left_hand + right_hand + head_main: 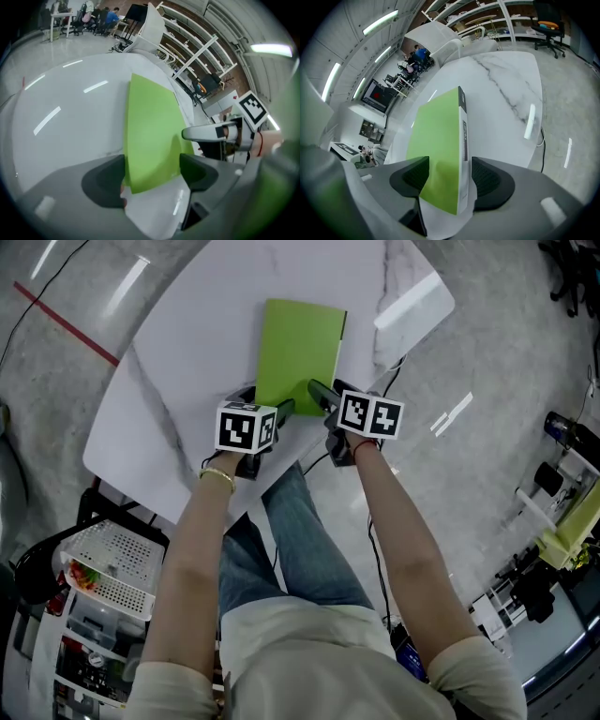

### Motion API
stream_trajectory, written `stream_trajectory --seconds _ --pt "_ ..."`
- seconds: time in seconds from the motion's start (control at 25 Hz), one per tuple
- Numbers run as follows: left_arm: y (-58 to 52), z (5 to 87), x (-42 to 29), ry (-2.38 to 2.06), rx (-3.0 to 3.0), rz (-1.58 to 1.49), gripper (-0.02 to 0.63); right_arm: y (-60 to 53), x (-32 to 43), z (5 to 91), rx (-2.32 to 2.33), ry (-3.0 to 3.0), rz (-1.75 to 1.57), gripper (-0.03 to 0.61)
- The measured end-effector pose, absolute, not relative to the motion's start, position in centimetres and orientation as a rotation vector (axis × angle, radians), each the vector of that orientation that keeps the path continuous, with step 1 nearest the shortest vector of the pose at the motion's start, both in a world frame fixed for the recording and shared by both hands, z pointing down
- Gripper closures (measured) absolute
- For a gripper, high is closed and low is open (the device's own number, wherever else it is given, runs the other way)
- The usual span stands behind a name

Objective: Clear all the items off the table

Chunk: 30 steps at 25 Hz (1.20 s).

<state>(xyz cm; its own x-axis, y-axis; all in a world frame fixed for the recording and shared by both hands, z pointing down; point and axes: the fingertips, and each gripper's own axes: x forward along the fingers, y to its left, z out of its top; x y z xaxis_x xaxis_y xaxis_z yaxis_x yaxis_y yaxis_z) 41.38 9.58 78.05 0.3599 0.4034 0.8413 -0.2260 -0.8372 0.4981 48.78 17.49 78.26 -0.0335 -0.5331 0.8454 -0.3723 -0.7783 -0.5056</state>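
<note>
A green book [300, 348] lies flat on the white marble table [178, 381], its near short edge toward me. My left gripper [267, 401] is at the book's near left corner, jaws wide open; in the left gripper view that corner of the book [150, 126] lies between the pads without being pressed. My right gripper [328, 395] is at the near right corner. There the book [440, 136], with its white page edge and spine, sits between the spread pads, which do not press on it. The left gripper [152, 173] and right gripper [445, 178] both hover low over the tabletop.
The table's near edge [281, 484] runs just under my wrists. A cart with a white perforated basket [108, 568] stands at the lower left on the floor. Yellow and black equipment [562, 531] is on the floor at the right. Shelving [197, 51] lies beyond the table.
</note>
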Motion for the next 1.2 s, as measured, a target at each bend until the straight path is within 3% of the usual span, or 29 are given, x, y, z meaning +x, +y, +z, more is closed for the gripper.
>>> stream_trajectory --seconds 0.2,0.36,1.2 --pt "9.6 78.2 41.3 0.158 2.107 1.525 0.258 17.5 48.5 78.9 -2.084 0.987 -1.950 0.293" --pt "9.5 78.3 41.1 0.160 2.113 1.558 0.339 17.5 48.4 78.8 -2.106 0.975 -1.923 0.324" --pt "9.0 71.0 39.3 0.074 2.206 1.445 0.347 16.7 47.0 71.5 -2.167 1.110 -1.812 0.342"
